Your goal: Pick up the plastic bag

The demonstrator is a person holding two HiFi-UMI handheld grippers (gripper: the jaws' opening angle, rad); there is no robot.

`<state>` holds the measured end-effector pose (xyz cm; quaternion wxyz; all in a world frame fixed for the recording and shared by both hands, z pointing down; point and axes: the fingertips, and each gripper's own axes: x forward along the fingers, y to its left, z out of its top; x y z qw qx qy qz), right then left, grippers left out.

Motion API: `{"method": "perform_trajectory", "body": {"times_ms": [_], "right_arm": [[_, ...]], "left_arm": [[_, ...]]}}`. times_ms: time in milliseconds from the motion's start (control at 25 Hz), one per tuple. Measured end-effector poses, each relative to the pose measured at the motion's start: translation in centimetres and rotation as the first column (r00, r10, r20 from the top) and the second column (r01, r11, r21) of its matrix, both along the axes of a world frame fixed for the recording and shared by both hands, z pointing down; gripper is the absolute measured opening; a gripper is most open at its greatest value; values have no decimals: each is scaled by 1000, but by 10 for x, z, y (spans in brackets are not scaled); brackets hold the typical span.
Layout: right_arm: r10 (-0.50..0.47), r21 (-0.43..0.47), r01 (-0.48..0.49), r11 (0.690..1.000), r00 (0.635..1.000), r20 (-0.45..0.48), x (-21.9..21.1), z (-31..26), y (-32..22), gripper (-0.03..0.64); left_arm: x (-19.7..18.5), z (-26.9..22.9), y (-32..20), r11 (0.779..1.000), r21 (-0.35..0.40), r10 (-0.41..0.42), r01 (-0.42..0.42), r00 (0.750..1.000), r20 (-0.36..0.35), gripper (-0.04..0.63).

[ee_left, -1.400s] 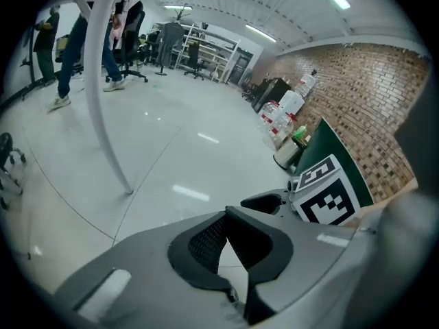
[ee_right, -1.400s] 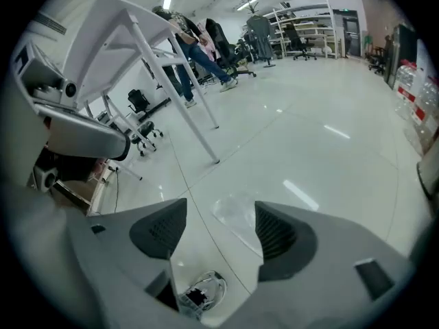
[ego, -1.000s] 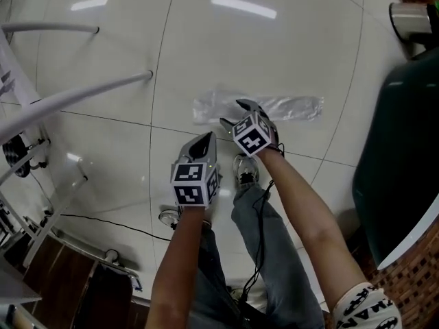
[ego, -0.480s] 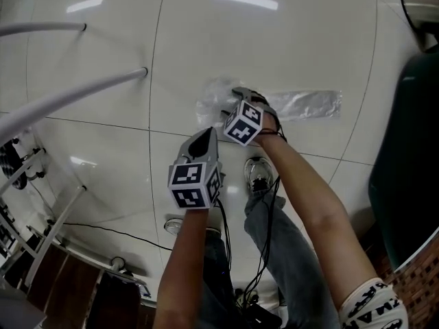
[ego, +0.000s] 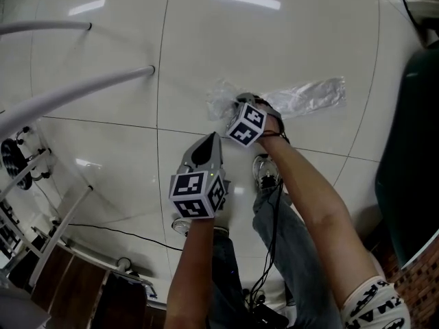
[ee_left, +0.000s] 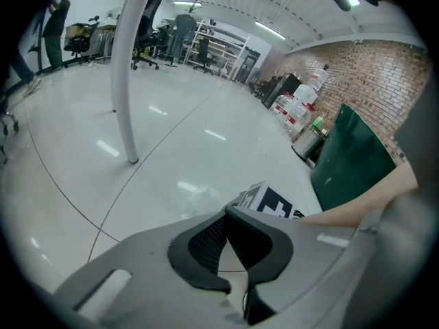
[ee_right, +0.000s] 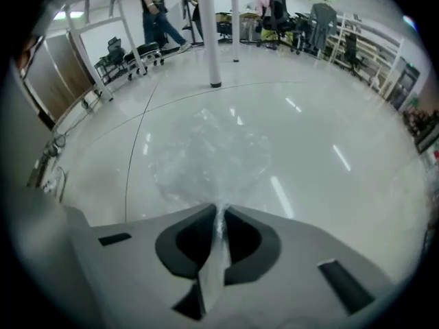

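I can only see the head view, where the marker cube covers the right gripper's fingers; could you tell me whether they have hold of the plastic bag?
Observer: Yes. In the right gripper view the right gripper is shut on the plastic bag, with a strip of film pinched between its fingers.
Operator: Thank you. Could you also check whether the left gripper is holding anything?
Observer: It is not. The left gripper view shows the left gripper shut, with nothing between its fingers.
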<state>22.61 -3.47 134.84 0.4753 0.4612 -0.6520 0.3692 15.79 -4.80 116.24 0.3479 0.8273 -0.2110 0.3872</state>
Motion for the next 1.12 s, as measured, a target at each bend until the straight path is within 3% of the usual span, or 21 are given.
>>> {"method": "perform_trajectory", "body": {"times_ms": [80, 160, 240, 440, 560, 720, 960, 1120], "right_arm": [[125, -72, -117, 991, 985, 123, 2, -6, 7, 17], [252, -78, -240, 968, 939, 234, 6, -33, 12, 17], [303, -10, -316, 949, 902, 307, 11, -78, 12, 16], [342, 130, -422, 897, 850, 401, 18, -210, 19, 15], [361, 233, -488, 841, 827, 432, 33, -303, 15, 15], [384, 336, -595, 730, 764, 520, 45, -433, 8, 15], [364, 437, -636, 636, 747, 556, 37, -605, 17, 15], [270, 546, -581, 604, 793, 546, 46, -701, -10, 15]], "left_arm": [[-3, -15, -3, 1000, 14, -7, 7, 1000, -4, 0], [-4, -36, -7, 999, 28, -19, 19, 1000, -17, 0], [-3, -64, -9, 999, 40, -34, 35, 999, -38, 0], [7, -154, -5, 998, 62, -23, 28, 995, -93, 0], [21, -217, -5, 994, 108, 7, 8, 991, -136, 0], [29, -317, -10, 983, 181, 18, 19, 980, -198, 0], [4, -463, -6, 967, 253, 41, 25, 967, -250, 0], [-24, -545, -35, 931, 345, -19, 118, 961, -277, 0]]}}
